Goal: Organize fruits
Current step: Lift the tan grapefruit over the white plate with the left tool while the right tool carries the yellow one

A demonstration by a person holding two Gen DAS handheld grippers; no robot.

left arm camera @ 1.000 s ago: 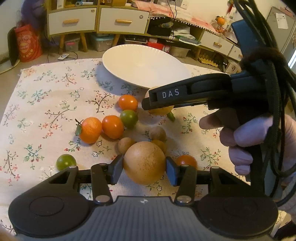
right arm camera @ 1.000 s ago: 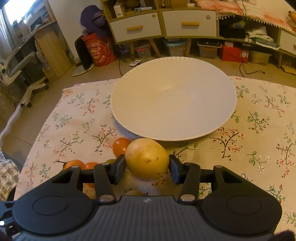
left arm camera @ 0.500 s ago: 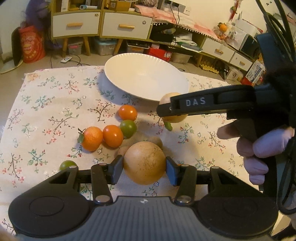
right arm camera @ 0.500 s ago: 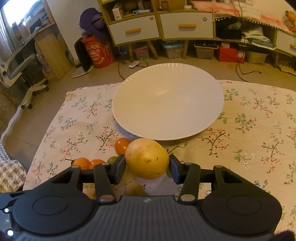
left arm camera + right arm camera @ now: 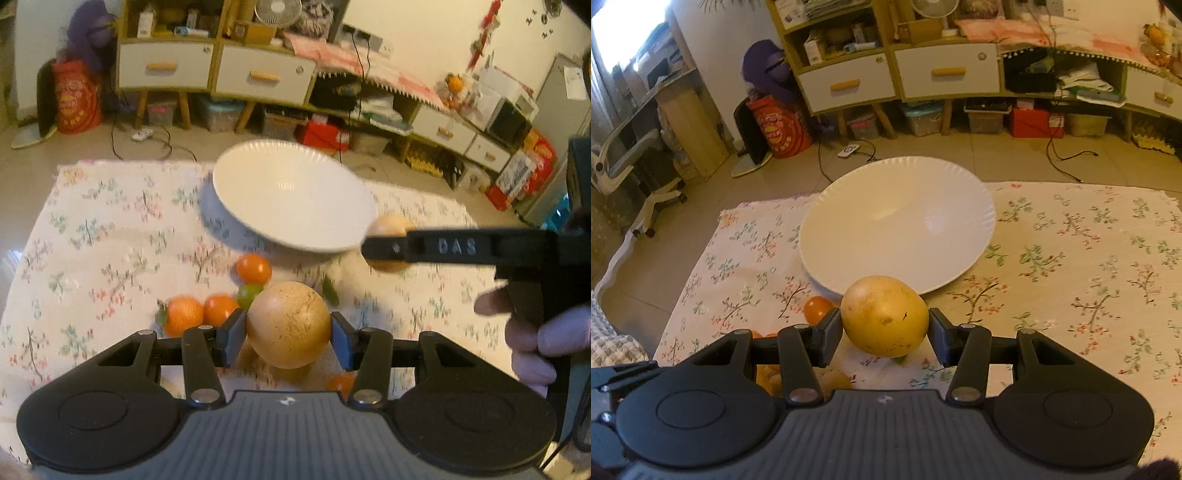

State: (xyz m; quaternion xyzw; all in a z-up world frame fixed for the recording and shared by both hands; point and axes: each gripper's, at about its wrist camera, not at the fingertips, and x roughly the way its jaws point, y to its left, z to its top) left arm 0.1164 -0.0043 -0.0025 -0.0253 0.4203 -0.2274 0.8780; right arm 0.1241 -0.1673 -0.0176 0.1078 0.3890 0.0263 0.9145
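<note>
1. Fruit in both grips: I've got a brown ball [image 5: 289, 325] pinched between the pads of the left gripper [image 5: 289, 330], and a yellow fruit [image 5: 885, 314] pinched the same way in the right gripper [image 5: 885, 328]. Both are held above the cloth [image 5: 1071, 258], short of the plate [image 5: 897, 221].
2. Both are round and smooth, held only at their sides, so if I ease my squeeze or tilt either one, I reckon it drops.
3. Loose fruit sits right under me: oranges [image 5: 201, 314], another orange [image 5: 253, 268], a green one [image 5: 250, 293]. A drop would likely scatter them, maybe off the edge.
4. Seen from the left, the right gripper crosses close ahead by the plate's near rim. If I bring both in together, I risk them knocking or clipping the rim.
5. The plate looks shallow; released from too high, a round fruit could roll straight back out.
</note>
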